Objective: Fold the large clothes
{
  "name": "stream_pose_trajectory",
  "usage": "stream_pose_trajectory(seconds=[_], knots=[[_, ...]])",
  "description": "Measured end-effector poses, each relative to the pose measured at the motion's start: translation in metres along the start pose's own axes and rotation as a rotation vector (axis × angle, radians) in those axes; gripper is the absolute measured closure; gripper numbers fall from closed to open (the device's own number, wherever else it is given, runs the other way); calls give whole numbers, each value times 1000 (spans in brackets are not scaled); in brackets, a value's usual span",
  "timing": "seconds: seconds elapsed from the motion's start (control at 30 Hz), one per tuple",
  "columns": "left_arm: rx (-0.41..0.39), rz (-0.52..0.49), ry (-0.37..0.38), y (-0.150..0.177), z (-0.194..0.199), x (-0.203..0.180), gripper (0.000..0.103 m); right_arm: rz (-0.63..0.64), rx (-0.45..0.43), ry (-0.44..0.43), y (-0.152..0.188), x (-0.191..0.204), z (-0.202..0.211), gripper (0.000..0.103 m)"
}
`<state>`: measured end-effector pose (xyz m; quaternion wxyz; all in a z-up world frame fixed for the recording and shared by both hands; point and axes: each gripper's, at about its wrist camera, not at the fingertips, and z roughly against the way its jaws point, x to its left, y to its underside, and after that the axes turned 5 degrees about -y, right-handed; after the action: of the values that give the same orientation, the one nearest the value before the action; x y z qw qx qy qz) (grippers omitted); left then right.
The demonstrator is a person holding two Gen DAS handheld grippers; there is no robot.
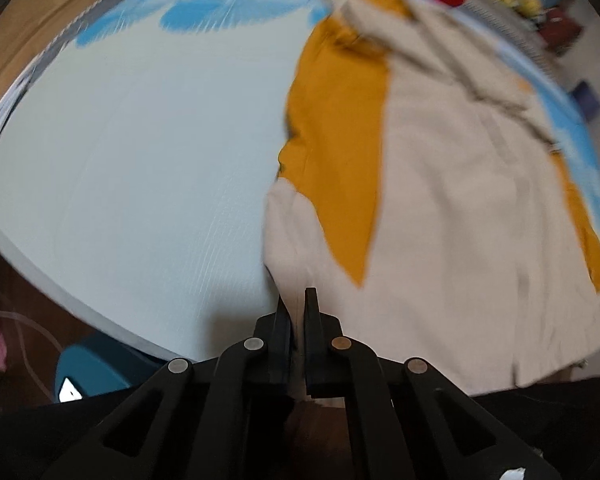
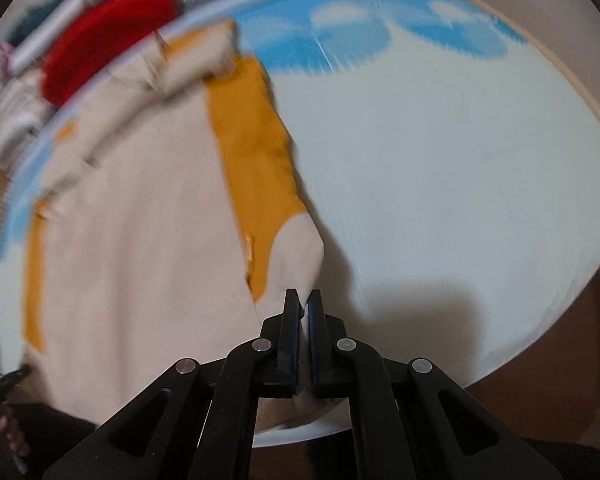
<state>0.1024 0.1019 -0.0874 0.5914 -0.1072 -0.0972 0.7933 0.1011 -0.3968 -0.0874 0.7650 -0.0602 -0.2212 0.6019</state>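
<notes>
Pale mat with a blue printed border fills both views and serves as the folding surface. On it lies the beige-and-mustard garment, spread from about 12 o'clock down to 5 o'clock in the left wrist view and from 11 to 7 o'clock in the right wrist view; its mustard panels show along both side edges. A red cloth sits beyond the mat at about 11 o'clock in the right wrist view, apparently set aside. Left gripper, at 6 o'clock, is pinched tight on the near left corner of the garment; right gripper, also at 6 o'clock, is pinched tight on the near right corner. Holding both hem corners likely lets the near edge be carried as one straight line toward the far end, making the first fold.
</notes>
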Motion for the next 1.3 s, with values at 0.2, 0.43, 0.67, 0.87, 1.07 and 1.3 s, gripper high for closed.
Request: stream_pose_trajectory(seconds=[0.2,0.43,0.67,0.87,1.07,1.3], knots=[[-65,-65,155,9,71,15,101,18,-128,-142,-5,8,87,100],[-28,-104,328,50,158,59,101,76,-174,-227,42,2,188,100],[-1,-2,411,8,144,69,101,58,-234,-282,44,-10,234,101],[-50,113,391,-120,68,38,99,19,-208,-250,-67,-1,141,100],[-83,300,384,-196,-4,35,72,-95,-232,-149,-190,-8,30,85],[85,261,307,-195,-63,23,49,-41,-29,-103,-188,-21,-52,50]])
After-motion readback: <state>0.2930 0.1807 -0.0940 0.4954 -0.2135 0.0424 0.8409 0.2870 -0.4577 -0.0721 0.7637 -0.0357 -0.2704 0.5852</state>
